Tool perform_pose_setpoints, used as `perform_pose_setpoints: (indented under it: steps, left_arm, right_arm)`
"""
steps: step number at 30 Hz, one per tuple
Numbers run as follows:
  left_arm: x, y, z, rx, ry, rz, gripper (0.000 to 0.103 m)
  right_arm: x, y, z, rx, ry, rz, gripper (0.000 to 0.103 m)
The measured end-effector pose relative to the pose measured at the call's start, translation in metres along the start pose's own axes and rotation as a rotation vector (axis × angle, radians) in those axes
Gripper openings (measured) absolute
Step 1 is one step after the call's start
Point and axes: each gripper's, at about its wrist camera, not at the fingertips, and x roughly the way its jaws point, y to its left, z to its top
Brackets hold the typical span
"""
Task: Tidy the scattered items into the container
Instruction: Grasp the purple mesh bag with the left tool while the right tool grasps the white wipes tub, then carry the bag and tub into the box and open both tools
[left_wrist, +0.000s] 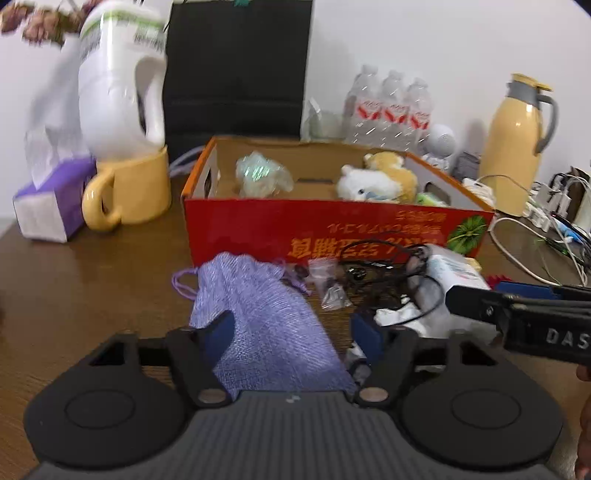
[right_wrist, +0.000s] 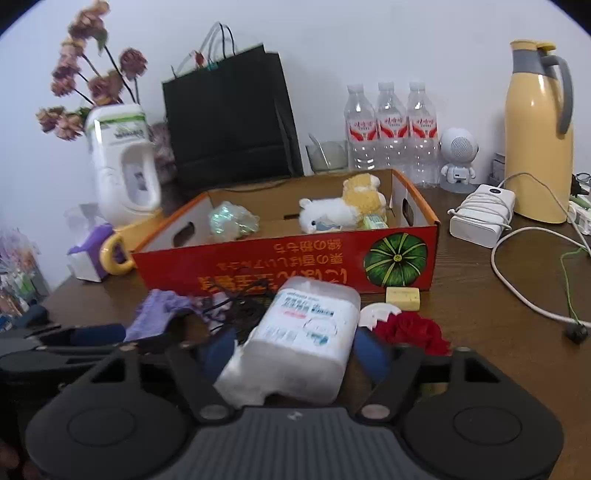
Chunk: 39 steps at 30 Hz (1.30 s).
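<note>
A red and orange cardboard box (left_wrist: 258, 229) (right_wrist: 258, 258) stands open on the brown table, with a plush toy (left_wrist: 376, 181) (right_wrist: 343, 210) and a crinkled plastic bag (left_wrist: 258, 173) inside. My left gripper (left_wrist: 293, 332) straddles a purple mesh pouch (left_wrist: 258, 317); its left pad touches the cloth, while the right pad stands apart. My right gripper (right_wrist: 295, 350) has both blue pads against a white wipes pack (right_wrist: 299, 339). A black cable (left_wrist: 380, 273), small clear bags (left_wrist: 328, 284), a red fabric flower (right_wrist: 410, 330) and a yellow block (right_wrist: 403, 298) lie before the box.
A yellow mug (left_wrist: 129, 192), tissue box (left_wrist: 48, 206) and white jug (left_wrist: 118, 85) crowd the left. Behind the box stand a black bag (right_wrist: 229, 118) and water bottles (right_wrist: 391, 133). A yellow thermos (right_wrist: 535, 140), white charger (right_wrist: 480, 214) and loose cords (right_wrist: 517, 288) fill the right.
</note>
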Motion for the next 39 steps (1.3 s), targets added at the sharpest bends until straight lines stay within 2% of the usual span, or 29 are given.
perform_pose_setpoints:
  steps: [1,5,7,10,16,19,25,28,31,36,39]
  left_arm:
    - [0.003,0.004,0.001,-0.018,0.012,0.008,0.037]
    - [0.010,0.018,0.003,-0.079,0.043,-0.007,0.022]
    - [0.013,0.021,0.004,-0.087,0.049,0.000,0.011]
    - [0.014,0.024,0.005,-0.099,0.046,0.006,0.005]
    - [-0.019,0.025,0.009,-0.133,-0.053,0.020,0.004]
    - [-0.051,0.027,0.013,-0.134,-0.138,0.035,0.004]
    - [-0.105,0.030,0.016,-0.146,-0.238,0.038,0.004]
    - [-0.127,0.017,0.003,-0.119,-0.270,0.049,0.004]
    - [-0.144,0.001,-0.017,-0.089,-0.304,0.072,0.004]
    - [-0.167,-0.021,-0.048,-0.082,-0.305,0.041,0.004]
    - [-0.176,-0.035,-0.066,-0.067,-0.303,0.019,0.004]
  right_arm:
    - [0.006,0.000,0.002,-0.006,0.012,-0.005,0.065]
    - [0.018,0.000,0.005,-0.026,0.036,-0.017,0.064]
    - [0.021,-0.001,0.005,-0.023,0.042,-0.013,0.064]
    - [0.026,0.002,0.004,-0.033,0.055,-0.027,0.065]
    - [0.028,0.005,0.004,-0.050,0.074,-0.022,0.064]
    - [0.012,0.001,0.003,-0.022,0.013,-0.013,0.063]
    - [-0.043,0.009,0.002,-0.067,-0.132,-0.047,0.062]
    - [-0.079,0.018,-0.009,-0.120,-0.197,-0.058,0.062]
    - [-0.103,0.024,-0.021,-0.113,-0.226,-0.048,0.062]
    - [-0.140,0.042,-0.047,-0.183,-0.296,-0.058,0.062]
    - [-0.162,0.050,-0.059,-0.180,-0.347,-0.061,0.062]
